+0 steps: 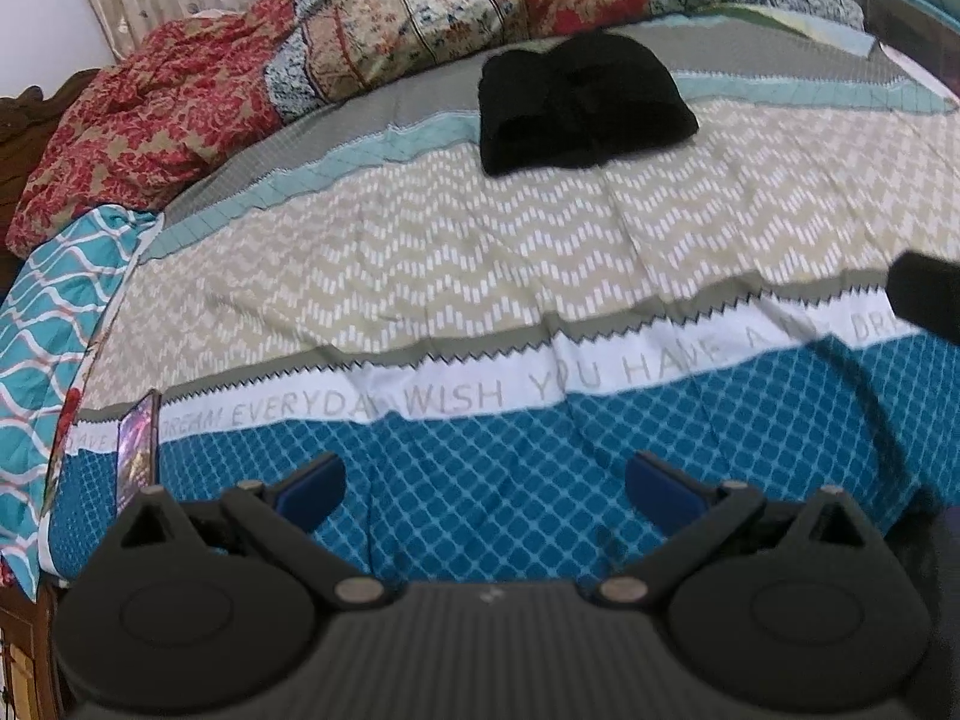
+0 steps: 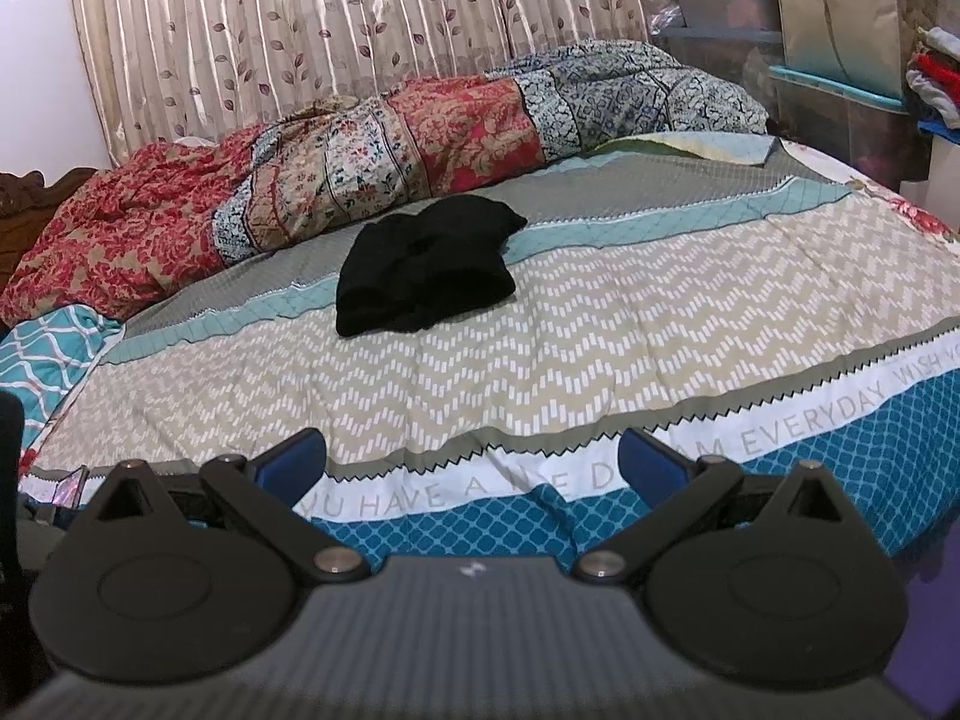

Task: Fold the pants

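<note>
The black pants (image 1: 582, 105) lie in a folded bundle on the bed (image 1: 480, 276), in the upper centre of both frames, though blur hides their creases. The left tongs (image 1: 486, 486) and right tongs (image 2: 471, 462) stand wide, empty, low in frame.

The pants (image 2: 426, 267) are plain black, with no pattern to be seen. The bedspread (image 2: 600, 324) under them runs in bands: nearest each tool, deep blue with a white lattice of diamonds; then a white stripe with grey capital lettering, edged by a dark zigzag line; beyond that, beige with white dashes set in chevrons; then pale teal quilted in a grid, and grey with a fine check. The comforter (image 2: 360, 162) farthest from the tools is patchwork: red with tan florals, cream with small flowers, navy and white print. The curtain (image 2: 300, 30) is cream, striped, with mauve leaves. Left tool (image 1: 486, 489) and right tool (image 2: 471, 462): black bodies, blue fingers.
</note>
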A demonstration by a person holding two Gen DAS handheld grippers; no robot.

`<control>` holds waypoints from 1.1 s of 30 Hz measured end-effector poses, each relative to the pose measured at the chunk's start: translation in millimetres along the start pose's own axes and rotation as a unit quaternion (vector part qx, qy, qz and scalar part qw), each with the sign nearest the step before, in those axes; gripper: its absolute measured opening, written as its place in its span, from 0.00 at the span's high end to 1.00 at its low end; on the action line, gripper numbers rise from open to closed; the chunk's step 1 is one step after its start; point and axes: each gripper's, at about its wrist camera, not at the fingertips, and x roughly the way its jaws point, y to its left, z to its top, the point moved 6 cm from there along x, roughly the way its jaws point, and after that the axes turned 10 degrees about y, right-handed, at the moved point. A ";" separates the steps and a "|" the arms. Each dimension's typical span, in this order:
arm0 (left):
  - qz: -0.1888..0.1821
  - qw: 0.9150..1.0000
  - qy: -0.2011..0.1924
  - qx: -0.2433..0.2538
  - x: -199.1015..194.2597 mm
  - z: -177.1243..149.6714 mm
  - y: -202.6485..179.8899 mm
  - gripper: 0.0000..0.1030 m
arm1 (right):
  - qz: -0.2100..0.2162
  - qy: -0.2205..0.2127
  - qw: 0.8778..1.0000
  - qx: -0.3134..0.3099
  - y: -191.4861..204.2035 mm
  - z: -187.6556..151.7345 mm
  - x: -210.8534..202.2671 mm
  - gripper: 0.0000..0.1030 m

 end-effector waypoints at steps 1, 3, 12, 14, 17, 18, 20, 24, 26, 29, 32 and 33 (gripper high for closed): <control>-0.001 1.000 -0.004 -0.002 -3.0 2.5 1.1 0.00 | 0.002 -0.003 1.000 -0.002 1.2 1.6 -1.9 0.00; -0.003 1.000 -0.014 -0.003 -9.8 8.4 3.0 0.00 | 0.004 -0.011 1.000 -0.006 3.6 6.3 -6.4 0.00; -0.006 0.996 -0.085 -0.010 -51.6 48.9 5.7 0.00 | 0.006 -0.068 0.997 -0.027 8.2 45.3 -24.5 0.00; -0.006 0.995 -0.099 -0.013 -60.6 58.5 5.1 0.00 | 0.005 -0.080 0.996 -0.029 8.2 54.5 -27.6 0.00; -0.007 0.993 -0.118 -0.018 -72.9 70.5 5.0 0.00 | 0.006 -0.098 0.995 -0.029 8.2 66.6 -32.4 0.00; -0.007 0.992 -0.123 -0.020 -76.7 74.1 5.0 0.00 | 0.005 -0.103 0.994 -0.030 8.2 68.6 -33.8 0.00; -0.008 0.991 -0.135 -0.023 -84.4 79.9 5.9 0.00 | 0.008 -0.110 0.993 -0.028 8.0 73.3 -35.3 0.00; -0.001 0.987 -0.155 -0.030 -97.3 88.6 7.8 0.00 | 0.013 -0.115 0.993 -0.024 7.8 77.4 -34.5 0.00; -0.004 0.987 -0.158 -0.034 -100.2 90.5 9.3 0.00 | 0.013 -0.112 0.993 -0.025 7.8 77.8 -32.1 0.00; 0.000 0.986 -0.161 -0.038 -102.0 92.2 11.4 0.00 | 0.010 -0.112 0.993 -0.024 6.7 79.1 -30.6 0.00; 0.006 0.986 -0.164 -0.038 -104.0 91.7 10.5 0.00 | 0.012 -0.114 0.993 -0.021 5.9 80.2 -32.0 0.00; 0.007 0.985 -0.166 -0.038 -104.7 92.1 10.7 0.00 | 0.012 -0.114 0.993 -0.020 6.1 80.5 -32.3 0.00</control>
